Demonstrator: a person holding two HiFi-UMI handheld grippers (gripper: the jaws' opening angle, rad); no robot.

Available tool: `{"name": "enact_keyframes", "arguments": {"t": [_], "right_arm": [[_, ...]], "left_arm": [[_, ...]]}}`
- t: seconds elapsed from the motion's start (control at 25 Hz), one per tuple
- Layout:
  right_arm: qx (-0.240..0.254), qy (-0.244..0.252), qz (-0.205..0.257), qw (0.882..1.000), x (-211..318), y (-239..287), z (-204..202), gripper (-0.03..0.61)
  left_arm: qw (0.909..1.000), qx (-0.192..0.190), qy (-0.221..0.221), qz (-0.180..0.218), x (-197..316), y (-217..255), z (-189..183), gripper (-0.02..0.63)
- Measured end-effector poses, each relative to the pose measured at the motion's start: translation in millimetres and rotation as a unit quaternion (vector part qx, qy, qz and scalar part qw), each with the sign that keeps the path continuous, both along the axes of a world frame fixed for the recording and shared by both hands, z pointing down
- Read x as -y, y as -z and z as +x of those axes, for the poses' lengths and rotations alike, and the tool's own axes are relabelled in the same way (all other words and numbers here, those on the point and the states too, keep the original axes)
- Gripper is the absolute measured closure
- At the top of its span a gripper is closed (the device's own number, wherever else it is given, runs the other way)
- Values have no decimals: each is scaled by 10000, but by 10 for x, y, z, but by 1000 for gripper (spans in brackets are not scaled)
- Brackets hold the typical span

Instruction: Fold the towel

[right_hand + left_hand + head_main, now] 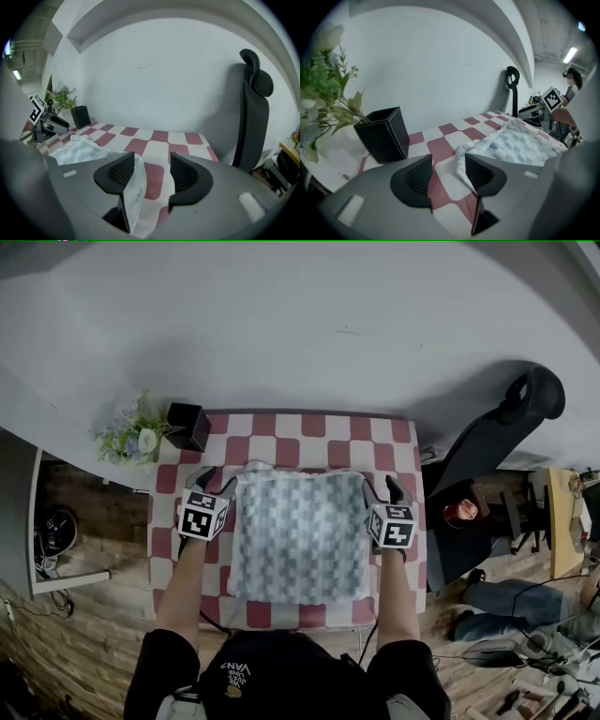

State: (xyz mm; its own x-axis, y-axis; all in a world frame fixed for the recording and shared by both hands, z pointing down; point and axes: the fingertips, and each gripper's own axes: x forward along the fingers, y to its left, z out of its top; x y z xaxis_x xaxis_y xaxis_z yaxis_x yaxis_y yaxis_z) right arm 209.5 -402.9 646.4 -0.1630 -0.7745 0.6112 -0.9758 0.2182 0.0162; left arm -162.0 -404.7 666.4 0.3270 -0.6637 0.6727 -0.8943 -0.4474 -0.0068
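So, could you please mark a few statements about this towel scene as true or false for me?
The towel lies on a red-and-white checked cloth. True.
The left gripper is shut on the towel. False: its jaws stand apart, with the towel's edge beside one of them.
A black box stands beside the flowers. True.
The office chair stands on the person's left. False: it stands on the right.
The right gripper is open. True.

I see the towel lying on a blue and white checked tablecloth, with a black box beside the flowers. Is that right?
Not quite: the tablecloth is red and white checked, as the head view shows. The towel does lie on it, with the black box beside the flowers.
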Motion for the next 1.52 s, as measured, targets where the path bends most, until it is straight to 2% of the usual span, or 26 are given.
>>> {"name": "enact_keyframes", "arguments": {"t": [0.08,0.2,0.28,0.44,0.56,0.72,0.84,0.96,1.12,1.16,1.2,1.24,1.28,1.32,1.52], "right_arm": [[246,-33,0,9997,-181,73,80,348],[681,145,-143,9975,-583,90,143,348],[805,466,-337,9951,-910,34,122,348],[1021,1190,-712,9851,-1589,-116,-10,347],[1284,1469,-692,9783,-1980,-140,-56,347],[1712,1563,-634,9707,-2408,-135,-63,342],[1655,1782,-755,9670,-2679,-224,-115,331],[1298,1957,-907,9678,-2850,-390,-169,331],[1127,2048,-755,9694,-2895,-457,-254,348],[1129,2064,-686,9695,-2893,-442,-268,374],[1122,2083,-625,9696,-2892,-429,-275,409],[1100,2107,-574,9696,-2897,-418,-277,441],[1077,2146,-538,9693,-2909,-405,-277,511],[1072,2204,-522,9681,-2930,-387,-276,549],[1303,2586,-523,9557,-3127,-147,-203,557]], "left_arm": [[9999,-82,-92,66,-195,65,-80,419],[9984,-213,-497,158,-635,115,-119,407],[9972,-229,-710,27,-1000,53,-141,390],[9950,-357,-868,-345,-1699,-111,-141,362],[9932,-545,-968,-355,-2074,-96,-46,357],[9879,-904,-1198,-396,-2530,-48,144,353],[9819,-1012,-1512,-529,-2829,-97,300,348],[9797,-736,-1743,-656,-2981,-260,417,348],[9818,-560,-1734,-543,-2946,-347,566,350],[9823,-505,-1733,-507,-2924,-358,593,352],[9829,-441,-1720,-483,-2903,-371,608,374],[9840,-395,-1676,-467,-2886,-379,608,439],[9851,-394,-1612,-460,-2875,-373,599,525],[9858,-442,-1552,-463,-2878,-347,589,592],[9849,-719,-1501,-475,-3090,-43,462,597]]}}
